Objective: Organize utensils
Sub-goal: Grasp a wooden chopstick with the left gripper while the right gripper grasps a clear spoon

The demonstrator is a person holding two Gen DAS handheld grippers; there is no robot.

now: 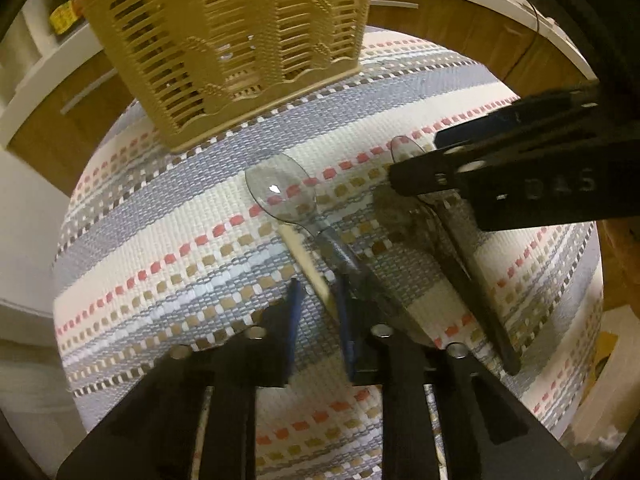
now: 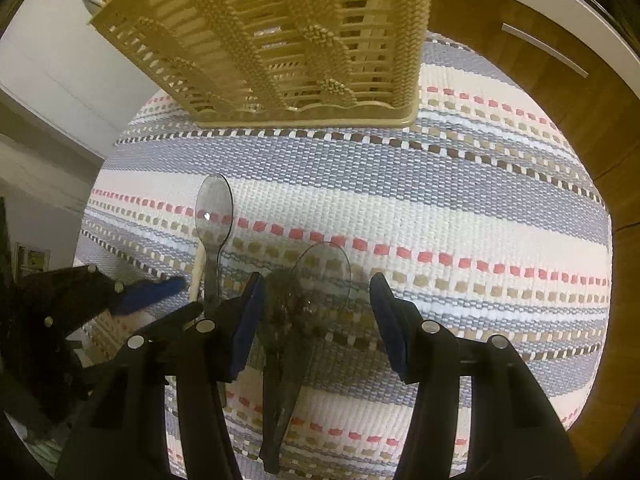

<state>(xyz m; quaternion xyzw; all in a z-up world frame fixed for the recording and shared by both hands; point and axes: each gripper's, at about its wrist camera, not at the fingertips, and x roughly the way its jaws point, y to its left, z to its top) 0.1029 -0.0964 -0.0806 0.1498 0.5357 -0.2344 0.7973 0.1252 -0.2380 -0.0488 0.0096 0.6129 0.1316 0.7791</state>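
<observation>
Left wrist view: my left gripper hangs low over the striped woven placemat, jaws narrowly parted around a pale wooden stick; the stem of a clear smoky plastic spoon lies just beside it, touching my right-hand blue pad. Whether I'm actually pinching the stick, I cannot tell. The tan slotted plastic cutlery basket stands upright at the mat's far edge. My right gripper reaches in from the right over a second bunch of clear plastic spoons.

Right wrist view: right gripper spread wide, straddling that stack of spoons, pads clear of it on both sides. Single spoon and stick lie left, by my left gripper. Basket ahead, placemat beneath
</observation>
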